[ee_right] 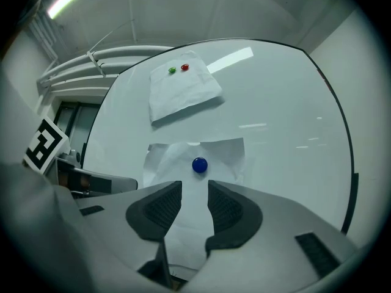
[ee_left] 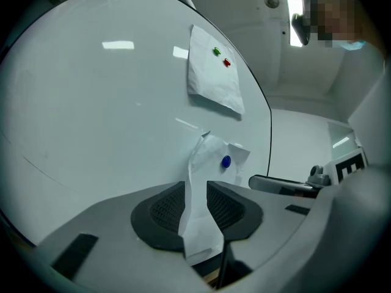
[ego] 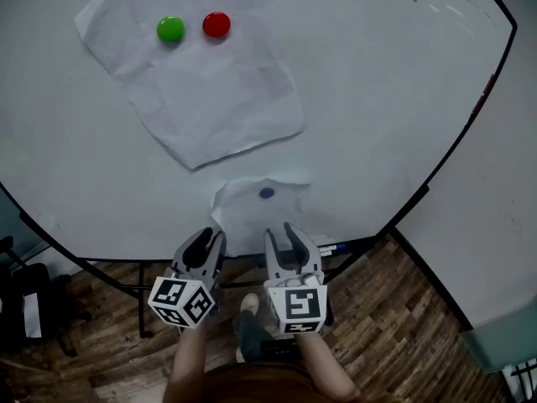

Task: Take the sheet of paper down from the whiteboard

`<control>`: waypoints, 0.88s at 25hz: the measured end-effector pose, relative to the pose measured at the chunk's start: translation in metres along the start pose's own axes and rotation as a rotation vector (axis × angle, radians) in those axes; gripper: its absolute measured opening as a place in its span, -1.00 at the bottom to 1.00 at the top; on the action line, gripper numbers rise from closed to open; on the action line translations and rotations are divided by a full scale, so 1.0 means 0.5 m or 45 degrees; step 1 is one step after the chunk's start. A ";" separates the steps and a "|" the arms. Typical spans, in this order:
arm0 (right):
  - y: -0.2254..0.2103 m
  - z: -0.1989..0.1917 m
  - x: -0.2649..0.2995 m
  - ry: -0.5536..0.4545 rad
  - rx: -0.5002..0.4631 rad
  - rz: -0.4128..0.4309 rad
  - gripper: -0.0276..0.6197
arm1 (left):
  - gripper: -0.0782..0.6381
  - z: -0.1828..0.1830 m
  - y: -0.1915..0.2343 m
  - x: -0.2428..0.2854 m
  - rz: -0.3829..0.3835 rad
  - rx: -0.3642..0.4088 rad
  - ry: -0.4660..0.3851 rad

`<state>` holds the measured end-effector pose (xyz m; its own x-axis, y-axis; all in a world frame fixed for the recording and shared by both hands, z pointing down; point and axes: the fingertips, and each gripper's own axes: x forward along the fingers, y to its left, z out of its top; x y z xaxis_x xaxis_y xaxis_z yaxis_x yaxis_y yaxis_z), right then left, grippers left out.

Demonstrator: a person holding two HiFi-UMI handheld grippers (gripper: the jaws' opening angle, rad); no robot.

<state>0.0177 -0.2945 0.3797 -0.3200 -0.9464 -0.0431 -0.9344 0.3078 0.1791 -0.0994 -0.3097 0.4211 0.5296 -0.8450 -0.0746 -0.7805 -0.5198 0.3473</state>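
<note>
The sheet [ego: 252, 212] is small and crumpled. It sits at the lower centre of the head view, close to the bottom edge of the whiteboard [ego: 377, 99], and one blue magnet [ego: 267, 193] pins it near its top. The lower part looks loose and stands a little off the board.

My left gripper [ego: 210, 238] is at the sheet's lower left corner. In the left gripper view this loose flap [ee_left: 197, 212] runs between the two pads. The pads stand apart and, as far as I can see, do not pinch it. My right gripper [ego: 280, 233] is just beside it, under the magnet. Its jaws are wide and hold nothing; in the right gripper view I see the flat sheet [ee_right: 177, 160] and the magnet [ee_right: 199, 165] through the gap.

I judge that I am at the approach step: both grippers are placed, but nothing is taken yet. The next move calls for closing the left jaws on the flap, and for taking the magnet off with the right, or pulling the sheet out from under it gently, so the paper does not tear.

At the upper left of the head view a big sheet [ego: 210, 91] hangs under a green magnet [ego: 170, 28] and a red magnet [ego: 216, 24], well apart from my grippers.
</note>
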 end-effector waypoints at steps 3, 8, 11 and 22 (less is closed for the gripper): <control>0.006 0.002 0.012 -0.007 0.003 0.009 -0.51 | -0.45 0.006 0.004 0.003 -0.004 0.006 0.001; 0.010 0.006 0.036 -0.008 -0.017 0.014 -0.50 | -0.44 0.015 0.007 0.015 -0.025 -0.009 -0.005; 0.006 0.004 0.046 -0.008 -0.026 0.005 -0.50 | -0.44 0.019 0.013 0.024 -0.035 -0.021 -0.013; -0.009 0.021 0.094 -0.041 -0.086 -0.039 -0.48 | -0.45 0.026 0.021 0.054 -0.074 -0.022 -0.015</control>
<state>0.0051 -0.3392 0.3665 -0.2974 -0.9513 -0.0810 -0.9315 0.2705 0.2433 -0.0978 -0.3396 0.4105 0.5699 -0.8148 -0.1061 -0.7425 -0.5660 0.3582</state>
